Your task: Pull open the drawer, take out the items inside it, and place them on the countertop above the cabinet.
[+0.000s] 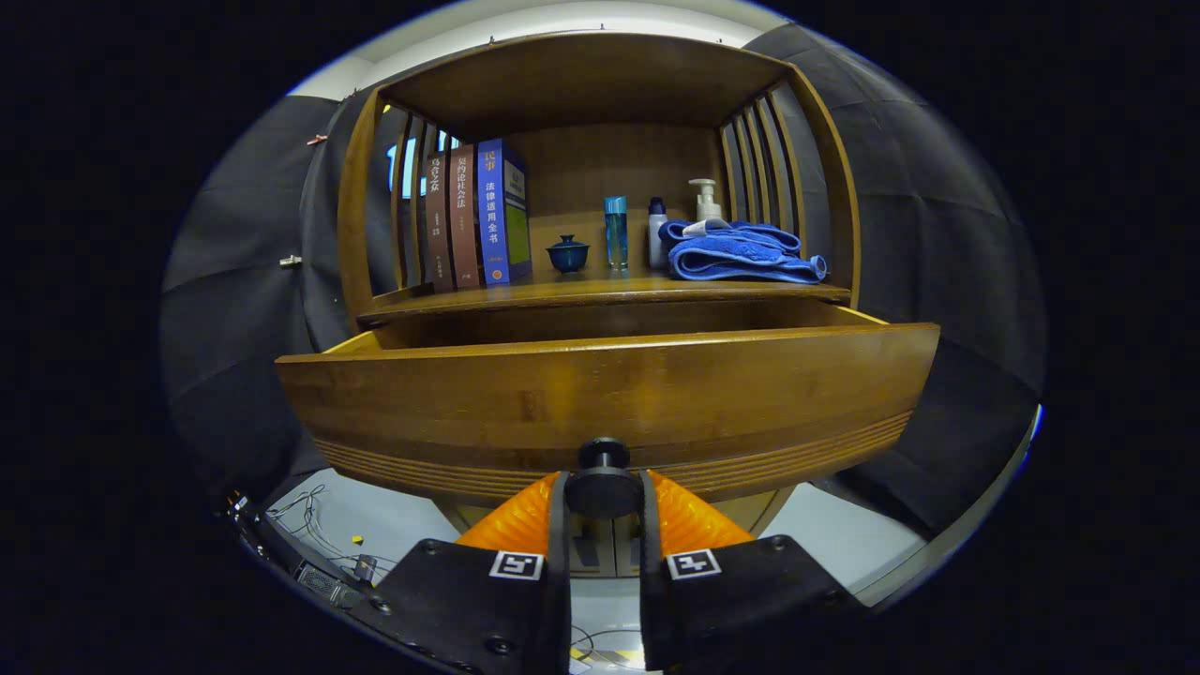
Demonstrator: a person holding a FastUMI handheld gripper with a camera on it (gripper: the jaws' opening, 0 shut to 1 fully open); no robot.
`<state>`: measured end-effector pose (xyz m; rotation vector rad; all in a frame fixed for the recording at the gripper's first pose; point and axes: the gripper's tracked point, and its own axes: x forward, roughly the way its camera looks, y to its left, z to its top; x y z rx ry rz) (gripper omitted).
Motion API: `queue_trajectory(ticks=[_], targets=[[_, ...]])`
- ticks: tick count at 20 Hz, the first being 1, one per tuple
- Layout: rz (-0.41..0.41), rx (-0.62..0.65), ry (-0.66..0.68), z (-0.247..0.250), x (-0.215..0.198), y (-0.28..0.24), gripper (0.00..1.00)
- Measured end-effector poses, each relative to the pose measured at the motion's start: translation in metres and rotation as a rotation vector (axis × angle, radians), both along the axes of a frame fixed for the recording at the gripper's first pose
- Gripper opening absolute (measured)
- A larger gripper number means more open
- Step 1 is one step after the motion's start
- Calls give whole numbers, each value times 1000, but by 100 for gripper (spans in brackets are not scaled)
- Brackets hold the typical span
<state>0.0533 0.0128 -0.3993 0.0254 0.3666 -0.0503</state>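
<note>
A wooden drawer (609,394) stands pulled out toward me from the cabinet, its curved front close above my fingers. Its round dark knob (604,480) sits between my two fingers, and my gripper (604,492) is shut on it, one finger on each side. The drawer's inside is hidden behind its front panel, so I cannot see any items in it. Above the drawer runs the wooden countertop (600,291), the floor of an open shelf niche.
On the countertop stand three books (473,217) at the left, a small blue cup (567,253), a slim blue bottle (616,232), a white bottle (658,234), a pump dispenser (705,199) and a folded blue towel (741,253) at the right. Cables (323,553) lie on the floor below left.
</note>
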Motion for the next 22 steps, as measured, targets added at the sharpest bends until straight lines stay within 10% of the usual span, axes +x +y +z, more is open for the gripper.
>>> queue_trajectory(ticks=[18, 22], targets=[[9, 22, 33, -7, -50, 1, 33], [15, 53, 6, 10, -47, -3, 70]])
